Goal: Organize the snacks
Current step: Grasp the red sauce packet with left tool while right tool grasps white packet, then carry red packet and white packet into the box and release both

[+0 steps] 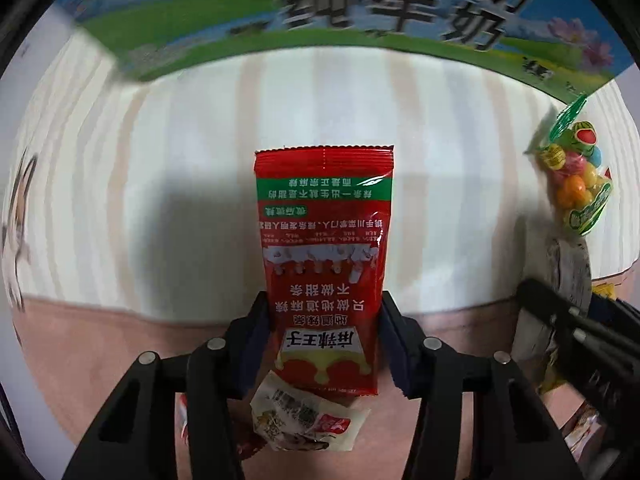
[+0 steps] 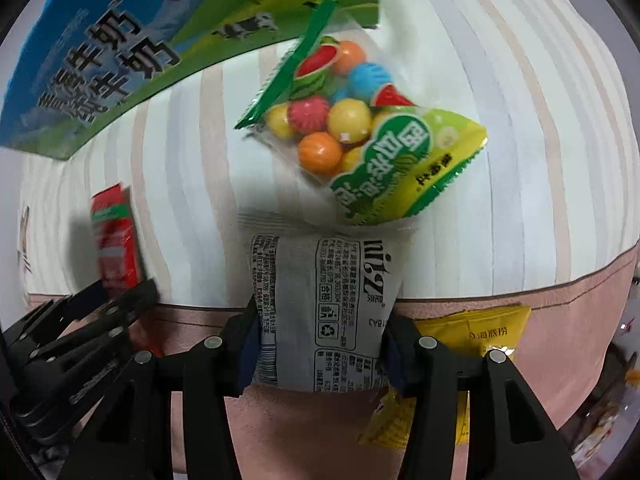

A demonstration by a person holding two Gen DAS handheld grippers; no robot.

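**Left wrist: red packet gripped, right wrist: grey packet gripped**

Left gripper (image 1: 324,334) pinches the red snack packet (image 1: 324,248) by its lower end. Right gripper (image 2: 322,344) clamps the grey packet (image 2: 324,304); candy bag (image 2: 360,128) lies at twelve o'clock, yellow packet (image 2: 480,328) at three.

Red packet (image 1: 324,264), striped cloth (image 1: 160,168)
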